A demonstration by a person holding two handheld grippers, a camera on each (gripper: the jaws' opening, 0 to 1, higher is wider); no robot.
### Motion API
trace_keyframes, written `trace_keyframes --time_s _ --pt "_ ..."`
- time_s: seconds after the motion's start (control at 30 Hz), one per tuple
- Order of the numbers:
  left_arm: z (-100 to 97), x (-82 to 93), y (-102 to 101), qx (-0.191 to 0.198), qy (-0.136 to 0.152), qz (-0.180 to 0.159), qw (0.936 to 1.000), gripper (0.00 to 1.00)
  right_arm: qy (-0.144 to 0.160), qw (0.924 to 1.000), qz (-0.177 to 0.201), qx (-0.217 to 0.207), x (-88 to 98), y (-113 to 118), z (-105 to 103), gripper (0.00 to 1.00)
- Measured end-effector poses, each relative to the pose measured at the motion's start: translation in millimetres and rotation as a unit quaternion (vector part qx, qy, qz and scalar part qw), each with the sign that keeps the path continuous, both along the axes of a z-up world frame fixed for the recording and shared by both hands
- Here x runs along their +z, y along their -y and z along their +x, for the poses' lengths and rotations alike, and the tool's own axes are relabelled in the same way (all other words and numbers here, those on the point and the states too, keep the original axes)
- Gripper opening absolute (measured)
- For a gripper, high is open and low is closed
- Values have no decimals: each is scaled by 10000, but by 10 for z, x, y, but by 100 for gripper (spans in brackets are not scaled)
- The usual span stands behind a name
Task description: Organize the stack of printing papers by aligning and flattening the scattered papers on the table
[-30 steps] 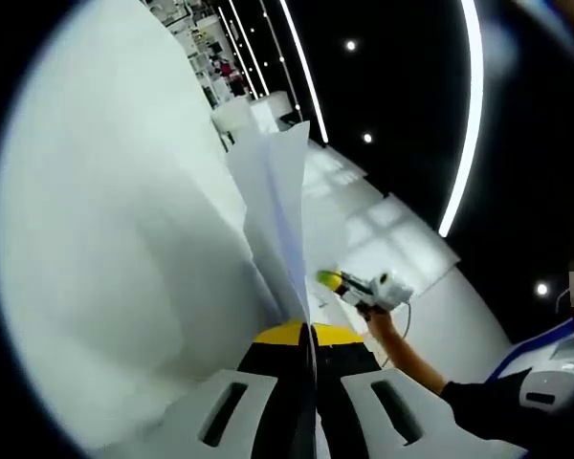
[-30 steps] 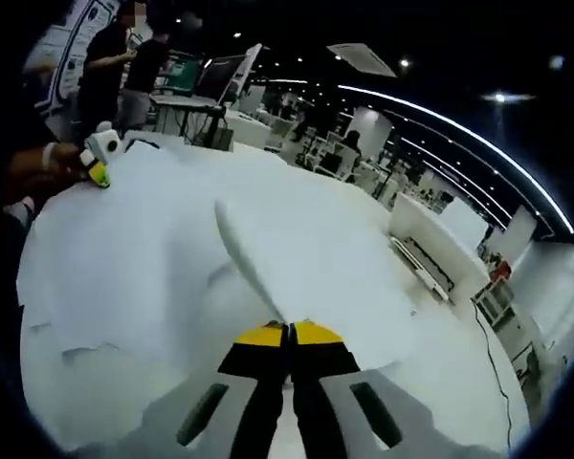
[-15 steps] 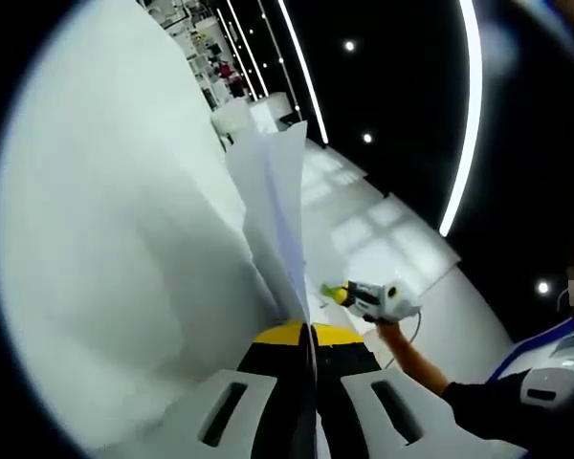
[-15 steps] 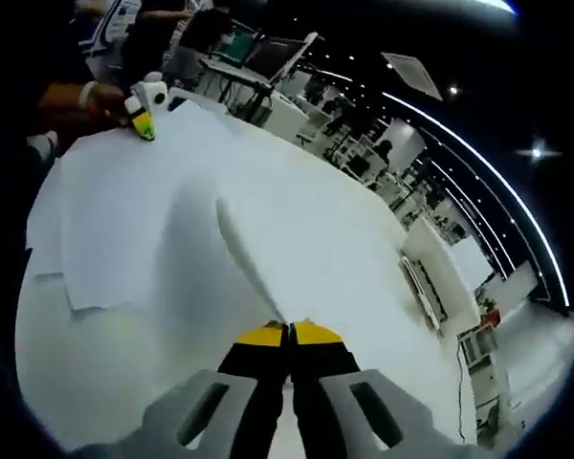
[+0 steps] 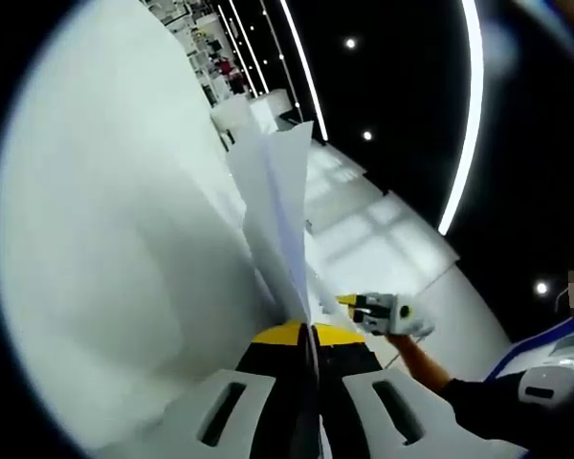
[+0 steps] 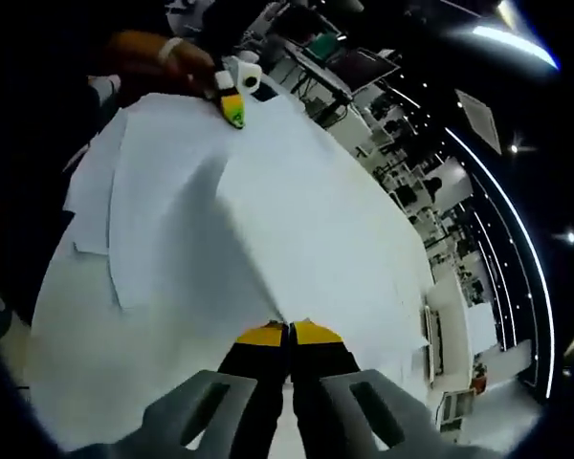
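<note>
Left gripper view: both my pairs of jaws are pressed together on sheets of printing paper lifted off the white counter [image 5: 105, 239].

My left gripper [image 5: 311, 330] pinches the printing papers [image 5: 277, 220] at 6 o'clock, and they rise edge-on toward 12 o'clock as a thin fan. At 4 o'clock my right gripper [image 5: 349, 302] comes in, held by my hand [image 5: 402, 339], touching the lower edge of the same papers. In the right gripper view, my right gripper [image 6: 289, 330] is clamped on the near edge of the printing papers [image 6: 239, 239], which spread unevenly, with offset corners at 9 o'clock. My left gripper [image 6: 233, 113] sits at 11 o'clock on their far edge.
</note>
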State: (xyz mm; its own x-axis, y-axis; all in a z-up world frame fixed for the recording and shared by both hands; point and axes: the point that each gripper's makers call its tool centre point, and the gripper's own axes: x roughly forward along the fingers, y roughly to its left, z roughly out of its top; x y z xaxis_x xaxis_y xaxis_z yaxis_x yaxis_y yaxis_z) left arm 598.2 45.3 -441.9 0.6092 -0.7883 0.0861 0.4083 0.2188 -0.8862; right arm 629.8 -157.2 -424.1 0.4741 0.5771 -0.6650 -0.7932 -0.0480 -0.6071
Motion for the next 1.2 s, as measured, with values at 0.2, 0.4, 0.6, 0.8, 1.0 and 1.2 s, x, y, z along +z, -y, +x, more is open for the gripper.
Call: trace_keyframes --time_s 0.2,0.4,0.6,0.8,1.0,1.2 --pt "-2 20 0 -5 -17 -91 10000 10 36 9986 -311 425 -108 -117 -273 0" --pt "19 23 -2 -27 -88 -123 9999 14 66 9951 -476 864 -249 -311 -552 0" --pt "16 31 2 -10 -130 -131 9998 17 34 9921 -446 1172 -262 -494 -729 0" --pt "15 19 6 -17 -132 -58 9999 15 22 9894 -433 1387 -261 -627 -829 0" --pt "10 8 0 -23 -102 2 9999 7 -24 9898 -396 1369 -278 -634 -816 0" --pt "0 30 12 -12 21 58 10000 6 -320 9917 -280 1212 -355 -614 -783 0"
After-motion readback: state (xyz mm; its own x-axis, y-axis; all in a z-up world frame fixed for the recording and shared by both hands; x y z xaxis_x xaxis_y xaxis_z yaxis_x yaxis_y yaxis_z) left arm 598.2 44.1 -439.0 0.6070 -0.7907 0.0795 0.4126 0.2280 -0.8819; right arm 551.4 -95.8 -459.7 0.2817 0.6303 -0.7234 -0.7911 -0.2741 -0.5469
